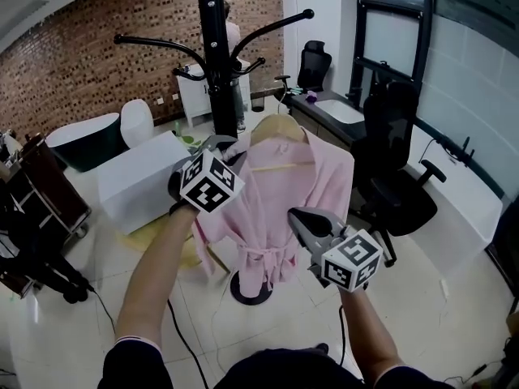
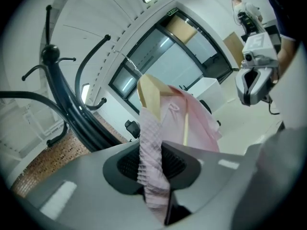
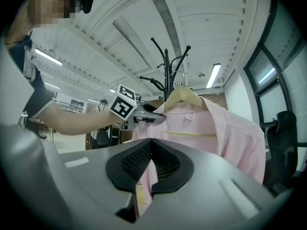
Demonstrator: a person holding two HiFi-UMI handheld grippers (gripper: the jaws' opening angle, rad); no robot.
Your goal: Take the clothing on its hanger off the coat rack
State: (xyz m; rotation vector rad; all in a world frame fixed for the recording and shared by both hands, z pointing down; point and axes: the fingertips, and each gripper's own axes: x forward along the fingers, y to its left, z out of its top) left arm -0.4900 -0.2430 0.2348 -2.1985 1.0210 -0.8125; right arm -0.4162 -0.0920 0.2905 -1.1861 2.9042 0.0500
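A pink robe (image 1: 280, 209) hangs on a wooden hanger (image 1: 280, 126) just in front of the black coat rack (image 1: 215, 63). I cannot make out the hanger's hook. My left gripper (image 1: 229, 147) is shut on the robe's left shoulder. In the left gripper view, pink fabric (image 2: 153, 147) is pinched between the left gripper (image 2: 152, 166) jaws, below the hanger (image 2: 151, 96). My right gripper (image 1: 298, 217) is shut on the robe's front edge lower down. The right gripper view shows the right gripper (image 3: 146, 174) with cloth (image 3: 144, 186) in its jaws, and the robe (image 3: 225, 133) beyond.
The rack's round base (image 1: 251, 292) stands on the pale tiled floor beneath the robe. A black office chair (image 1: 397, 185) is close on the right and a white box (image 1: 138, 183) on the left. A dark cart (image 1: 32, 201) stands at the far left.
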